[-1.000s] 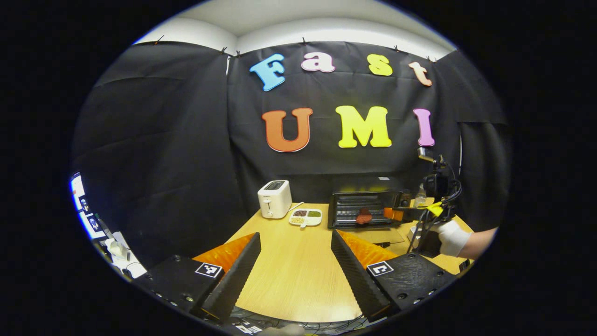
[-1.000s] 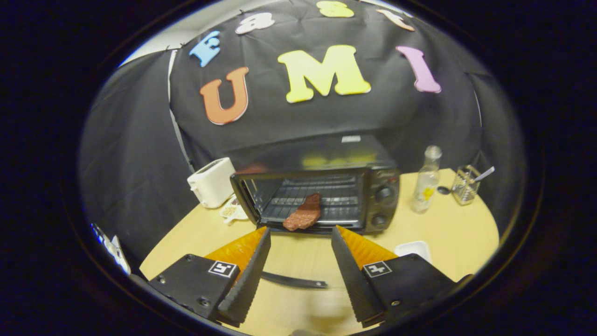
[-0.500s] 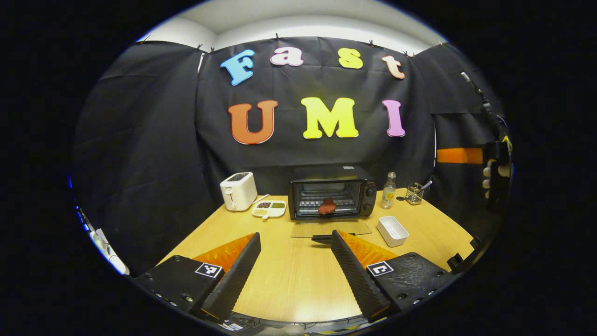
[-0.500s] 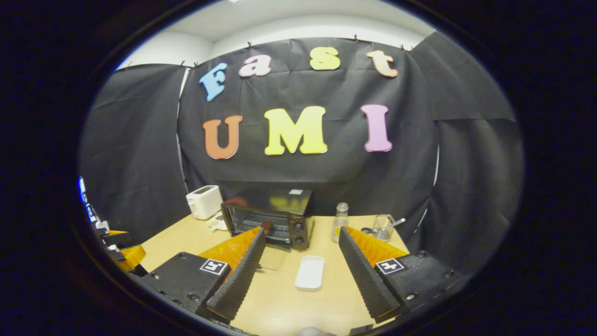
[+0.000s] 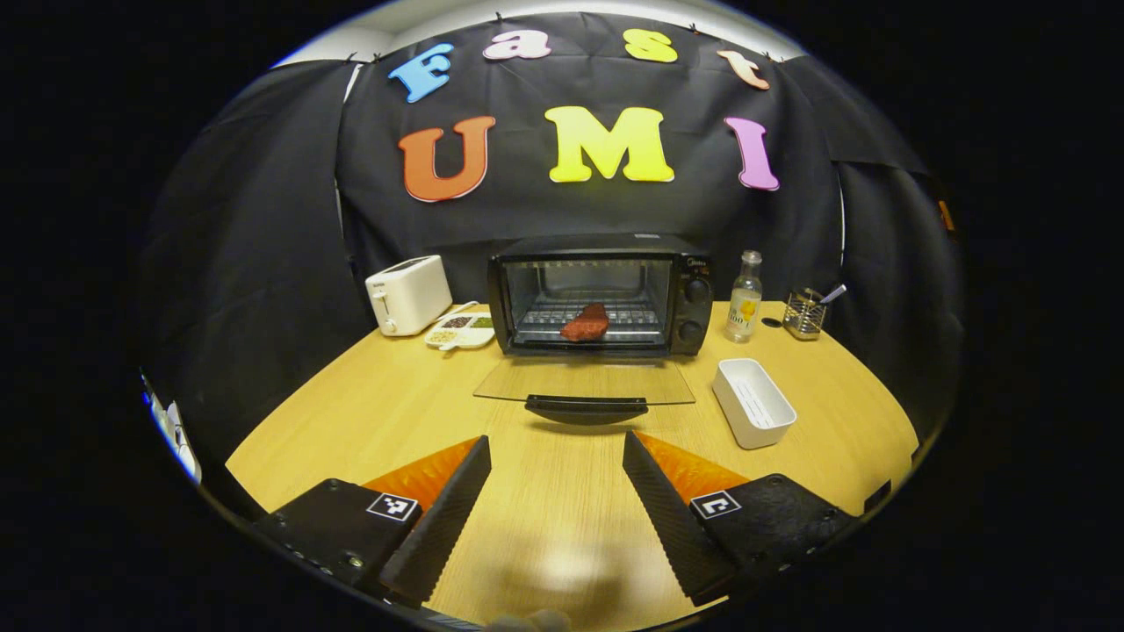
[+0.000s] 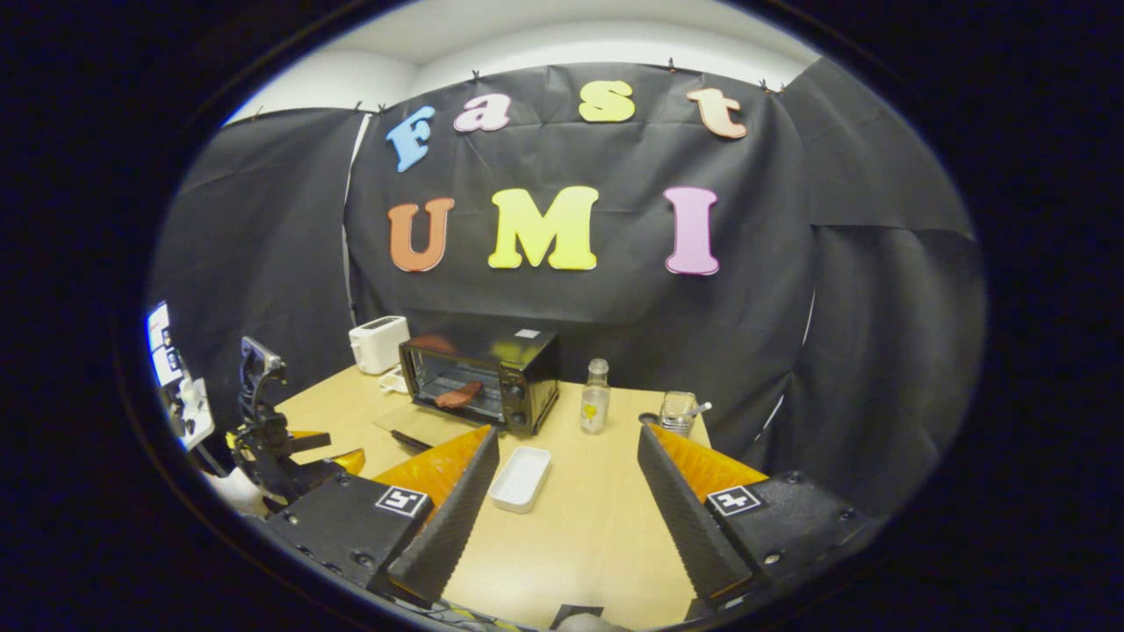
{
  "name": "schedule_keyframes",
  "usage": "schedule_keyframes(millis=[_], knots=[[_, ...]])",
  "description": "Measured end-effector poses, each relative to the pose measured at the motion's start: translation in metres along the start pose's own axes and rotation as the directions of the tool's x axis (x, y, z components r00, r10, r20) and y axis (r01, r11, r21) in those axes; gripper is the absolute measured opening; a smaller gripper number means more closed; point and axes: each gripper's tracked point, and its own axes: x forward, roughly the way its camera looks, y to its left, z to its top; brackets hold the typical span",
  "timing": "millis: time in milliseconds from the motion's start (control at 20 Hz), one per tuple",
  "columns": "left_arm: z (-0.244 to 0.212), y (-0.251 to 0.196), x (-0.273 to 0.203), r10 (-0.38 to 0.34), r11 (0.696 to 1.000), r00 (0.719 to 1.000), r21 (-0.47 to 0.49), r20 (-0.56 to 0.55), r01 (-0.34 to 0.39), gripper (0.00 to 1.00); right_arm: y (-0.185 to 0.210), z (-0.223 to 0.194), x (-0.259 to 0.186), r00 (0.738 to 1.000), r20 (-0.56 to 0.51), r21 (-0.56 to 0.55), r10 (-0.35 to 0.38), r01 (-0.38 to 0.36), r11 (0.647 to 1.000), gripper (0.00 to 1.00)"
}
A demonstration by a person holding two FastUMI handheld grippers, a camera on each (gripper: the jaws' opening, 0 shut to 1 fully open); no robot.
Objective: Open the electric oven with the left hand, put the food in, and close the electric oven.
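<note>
Your left tongs [image 5: 556,491] stand wide apart over the bench [image 5: 369,412] and hold nothing; bare wood shows between the two ribbed fingers [image 5: 439,518]. Straight ahead of them lies the electric oven [image 5: 601,294] with its glass door [image 5: 584,384] folded down flat toward you, the dark handle [image 5: 586,409] at the door's near edge, just beyond your fingertips. The food [image 5: 586,325], a reddish-brown slab, rests on the wire rack inside the oven, toward the front of the opening. To the right of your left tongs and a little ahead sits a white tray [image 5: 753,401], near the door's right corner but apart from it. Beyond that, beside the oven's knob side, a clear bottle [image 5: 745,297] stands upright, and further right a wire holder [image 5: 803,313] with a utensil in it. Off to the left of the oven are a white toaster [image 5: 408,294] and, just beside it, a small divided dish [image 5: 461,332].

Your right tongs [image 6: 569,509] are also spread wide and empty, held back from the oven, which lies ahead and to their left. The white tray lies on the bench between their fingers, close to the left one. Low at their far left you can see the other tool and the gloved hand [image 6: 241,491] holding it.
</note>
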Motion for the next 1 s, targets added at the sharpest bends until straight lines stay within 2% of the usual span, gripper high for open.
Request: schedule_keyframes(millis=[50,100,300,350,500,550,600,750,850,1000], knots=[[-0.008,-0.002,0.016,-0.005,1.000,1.000,0.014,-0.024,0.006,0.97,-0.005,-0.001,0.001,1.000,-0.018,0.012,-0.009,0.009,1.000,0.96],[-0.015,-0.004,0.030,-0.014,1.000,0.999,0.015,-0.048,0.015,0.97,-0.010,-0.003,0.003,0.999,-0.037,0.022,-0.032,0.032,0.999,1.00],[-0.038,-0.005,0.081,-0.051,0.998,0.993,0.023,-0.104,0.053,0.97,-0.019,0.014,0.011,0.989,-0.059,0.005,-0.137,0.138,0.990,1.00],[-0.042,-0.003,0.094,-0.064,0.998,0.991,0.023,-0.114,0.067,0.97,-0.015,0.018,0.012,0.986,-0.059,0.011,-0.158,0.159,0.987,0.96],[-0.044,-0.008,0.121,-0.107,0.994,0.987,0.024,-0.122,0.110,0.97,-0.007,0.027,0.012,0.973,-0.062,0.035,-0.222,0.224,0.974,1.00],[-0.046,-0.008,0.127,-0.122,0.992,0.985,0.020,-0.126,0.125,0.97,-0.004,0.027,0.012,0.969,-0.066,0.043,-0.238,0.241,0.970,0.96],[-0.048,-0.008,0.130,-0.128,0.991,0.983,0.018,-0.133,0.131,0.97,0.000,0.026,0.011,0.966,-0.075,0.047,-0.247,0.251,0.967,1.00],[-0.047,-0.014,0.136,-0.159,0.987,0.979,0.016,-0.127,0.162,0.97,0.004,0.023,0.012,0.959,-0.088,0.019,-0.269,0.272,0.962,1.00],[-0.043,-0.015,0.135,-0.159,0.986,0.980,0.036,-0.116,0.164,0.97,0.006,0.023,0.013,0.958,-0.094,0.014,-0.272,0.275,0.961,0.97],[-0.027,-0.016,0.131,-0.162,0.986,0.984,0.017,-0.075,0.164,0.96,0.005,0.027,0.019,0.956,-0.090,0.026,-0.279,0.282,0.959,0.97]])
